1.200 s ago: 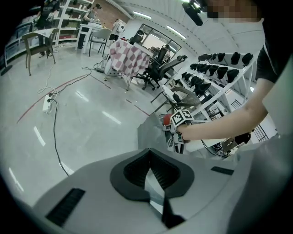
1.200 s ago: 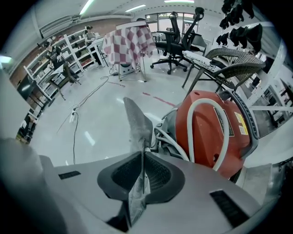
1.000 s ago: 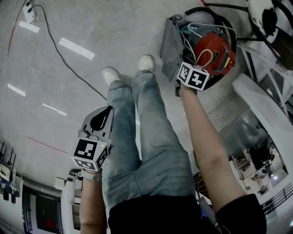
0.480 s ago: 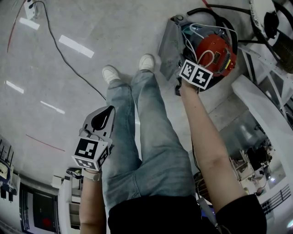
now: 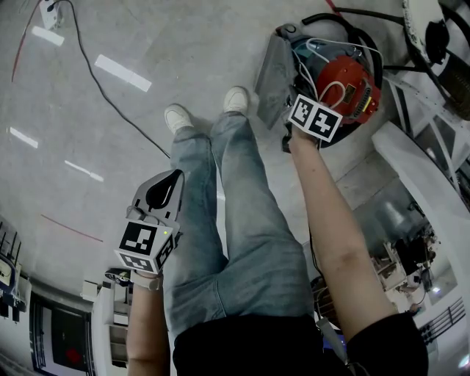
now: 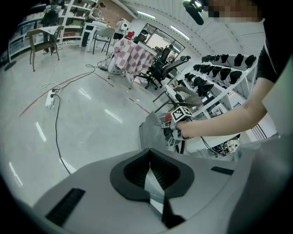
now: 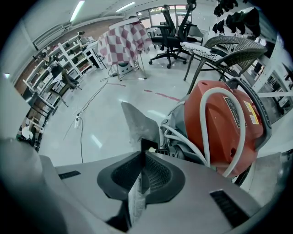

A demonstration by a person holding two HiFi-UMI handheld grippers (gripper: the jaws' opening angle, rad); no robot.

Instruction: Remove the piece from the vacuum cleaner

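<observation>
On the floor just ahead of my right shoe sits 1 vacuum cleaner [image 5: 345, 81], shell open, with the red motor housing [image 7: 229, 123] exposed. The 1 piece to pull is a grey panel [image 7: 136, 121], standing on edge against the side of the vac nearest my feet. My right gripper [image 7: 142, 160] is clamped on it: pads together, with the thin edge of the sheet running btwn them. My left gripper [image 6: 149, 160] hangs by my left leg, well away from the vac, jaws together w/ nothing in them. The panel looks like thin moulded plastic, so prob. light and fairly stiff, but it could flex or crack if I twist it. Can't tell if the far end is clipped or hinged to the body. The best hold, I reckon, is the free edge where I've got it, away from the wiring. At least 2 white leads [image 7: 183, 139] loop round the housing close to the panel and may snag. Count: 1 vac, 1 grey panel, 2 tongs, 1 power strip [image 5: 47, 19] w/ a cable off to my left.
</observation>
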